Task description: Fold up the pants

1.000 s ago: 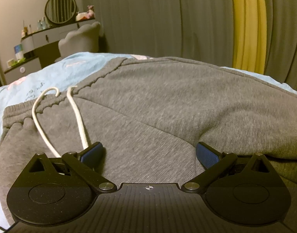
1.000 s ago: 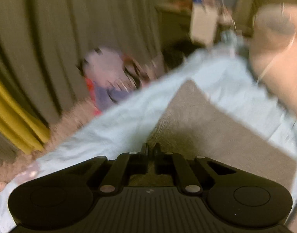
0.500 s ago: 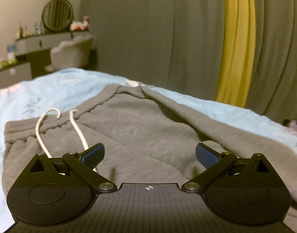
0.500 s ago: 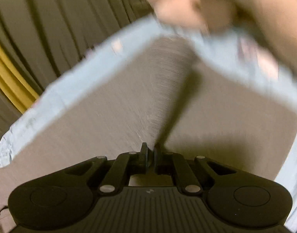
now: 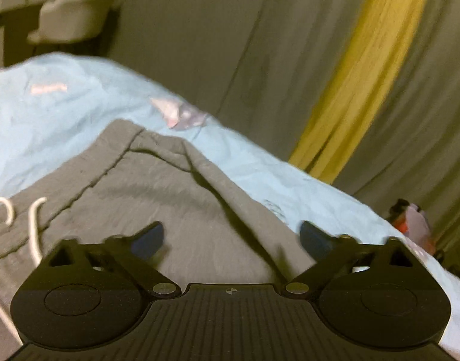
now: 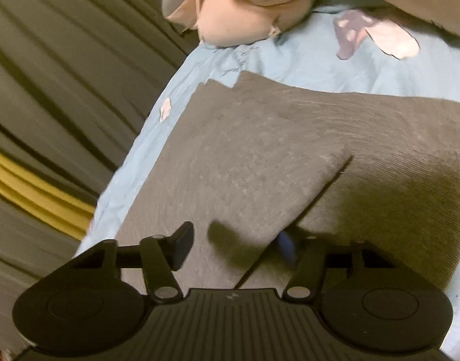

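Right wrist view: looking down on grey pants (image 6: 260, 150) spread over the light-blue sheet of a bed (image 6: 290, 57). Low in the picture, the right gripper (image 6: 234, 243) with jaws spread wide and nothing between them. Half a second earlier, pinched shut on a bit of the grey cloth; now let go. Just ahead of the fingers, a top layer of fabric lying over a lower one, with a straight folded edge (image 6: 293, 219) running on a slant from the gripper toward the right. At the far end of the bed, a blurred pinkish shape (image 6: 254, 9), too unclear to name.

Left wrist view: the waist end of the same pants (image 5: 169, 198), flat on the bed (image 5: 49, 105), with a white drawstring (image 5: 34, 228) curling at the left edge. Left gripper (image 5: 231, 234) wide open too, empty, hovering just above the cloth, as in the earlier pictures, though swung to the right since then, bringing more grey curtain (image 5: 199, 45) and its yellow stripe (image 5: 365, 90) into sight. A ridge of fabric rising from between the fingers toward the far edge of the pants.

Probable meaning for the task: one fold just laid down and released, likely one leg over the other. Likely still ahead: a fresh grasp with both grippers and at least one more fold to shorten the bundle. Possible trouble: the ridge near the waist staying as a wrinkle unless smoothed first.
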Available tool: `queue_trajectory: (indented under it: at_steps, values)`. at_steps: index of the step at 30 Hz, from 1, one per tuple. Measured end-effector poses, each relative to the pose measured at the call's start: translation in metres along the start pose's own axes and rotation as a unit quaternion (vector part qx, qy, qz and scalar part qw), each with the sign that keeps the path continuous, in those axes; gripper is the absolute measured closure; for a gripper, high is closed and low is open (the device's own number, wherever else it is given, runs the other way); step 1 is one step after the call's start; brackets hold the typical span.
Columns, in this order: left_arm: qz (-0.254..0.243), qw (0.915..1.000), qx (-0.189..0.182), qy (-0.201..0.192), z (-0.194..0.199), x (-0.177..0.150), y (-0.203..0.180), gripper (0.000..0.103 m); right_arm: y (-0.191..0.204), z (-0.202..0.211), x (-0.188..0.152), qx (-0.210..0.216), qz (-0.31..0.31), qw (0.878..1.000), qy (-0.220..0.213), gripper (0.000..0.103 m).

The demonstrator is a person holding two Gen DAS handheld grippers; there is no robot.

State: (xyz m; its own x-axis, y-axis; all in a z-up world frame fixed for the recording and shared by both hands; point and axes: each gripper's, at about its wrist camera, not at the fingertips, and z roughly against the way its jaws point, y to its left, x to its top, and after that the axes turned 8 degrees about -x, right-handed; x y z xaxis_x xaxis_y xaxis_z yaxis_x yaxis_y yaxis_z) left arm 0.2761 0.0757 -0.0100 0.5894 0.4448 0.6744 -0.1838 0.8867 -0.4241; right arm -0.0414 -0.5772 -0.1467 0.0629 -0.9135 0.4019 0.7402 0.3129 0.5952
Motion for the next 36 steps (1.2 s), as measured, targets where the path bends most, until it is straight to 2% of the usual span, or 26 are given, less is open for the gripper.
queue_trajectory:
  at_steps: [1, 3, 6, 7, 8, 9, 11, 12, 17, 18, 19, 20, 21, 22, 25, 29, 31, 34, 35, 36]
  values:
    - [0.012, 0.9998, -0.003, 0.018, -0.012, 0.007, 0.003, 0.020, -0.002, 0.000, -0.002, 0.009, -0.005, 1.000, -0.004, 0.053]
    - [0.037, 0.9977, -0.006, 0.058, -0.040, 0.018, 0.011, 0.022, -0.006, -0.003, -0.003, 0.021, -0.013, 1.000, -0.006, 0.053]
    - [0.060, 0.9960, 0.002, 0.065, -0.065, 0.024, 0.020, 0.033, -0.008, -0.005, -0.002, 0.034, -0.025, 0.999, -0.006, 0.055]
    - [0.067, 0.9957, 0.002, 0.065, -0.069, 0.025, 0.021, 0.043, -0.008, -0.008, 0.000, 0.034, -0.029, 0.999, -0.007, 0.066]
    - [0.074, 0.9949, -0.002, 0.069, -0.073, 0.026, 0.022, 0.047, -0.008, -0.007, 0.000, 0.031, -0.029, 0.999, -0.007, 0.085]
    - [0.081, 0.9940, -0.008, 0.073, -0.075, 0.028, 0.022, 0.052, -0.008, -0.009, 0.001, 0.026, -0.029, 0.999, -0.004, 0.094]
    - [0.089, 0.9921, -0.030, 0.083, -0.075, 0.028, 0.022, 0.089, -0.011, -0.014, 0.003, 0.022, -0.041, 0.999, 0.009, 0.097]
    - [0.092, 0.9909, -0.041, 0.089, -0.071, 0.028, 0.023, 0.090, -0.013, -0.015, 0.005, 0.025, -0.049, 0.998, 0.012, 0.097]
    - [0.095, 0.9911, -0.063, 0.068, -0.058, 0.031, 0.025, 0.091, -0.007, -0.014, 0.010, 0.019, -0.043, 0.999, 0.014, 0.091]
    - [0.097, 0.9906, -0.064, 0.072, -0.058, 0.030, 0.026, 0.087, -0.009, -0.015, 0.010, 0.020, -0.049, 0.998, 0.017, 0.090]
    - [0.101, 0.9897, -0.055, 0.085, -0.061, 0.029, 0.026, 0.069, -0.008, -0.016, 0.011, 0.023, -0.055, 0.998, 0.020, 0.089]
    - [0.107, 0.9867, -0.051, 0.111, -0.066, 0.027, 0.026, 0.059, -0.006, -0.017, 0.013, 0.021, -0.053, 0.998, 0.022, 0.089]
    - [0.108, 0.9846, -0.049, 0.128, -0.069, 0.027, 0.027, 0.068, -0.001, -0.017, 0.015, 0.012, -0.040, 0.999, 0.025, 0.093]
    - [0.104, 0.9846, -0.056, 0.129, -0.066, 0.028, 0.026, 0.095, 0.006, -0.017, 0.017, -0.001, -0.021, 0.999, 0.025, 0.097]
    - [0.092, 0.9881, -0.088, 0.087, -0.040, 0.042, 0.020, 0.095, 0.035, -0.007, 0.029, -0.035, 0.056, 0.998, 0.024, 0.098]
    - [0.062, 0.9894, -0.129, 0.023, 0.019, 0.067, 0.004, 0.095, 0.076, 0.047, 0.065, 0.037, 0.098, 0.994, -0.042, 0.098]
    - [0.046, 0.9839, -0.171, -0.023, 0.069, 0.070, 0.006, 0.095, 0.082, 0.086, 0.086, 0.097, 0.084, 0.989, -0.077, 0.098]
    - [0.024, 0.9696, -0.234, -0.065, 0.139, 0.048, 0.030, 0.093, 0.063, 0.132, 0.103, 0.172, 0.071, 0.975, -0.119, 0.098]
    - [0.014, 0.9677, -0.243, -0.065, 0.158, 0.033, 0.045, 0.091, 0.049, 0.143, 0.102, 0.189, 0.076, 0.971, -0.128, 0.097]
    - [0.009, 0.9695, -0.238, -0.057, 0.170, 0.018, 0.057, 0.090, 0.036, 0.149, 0.100, 0.193, 0.087, 0.969, -0.130, 0.097]
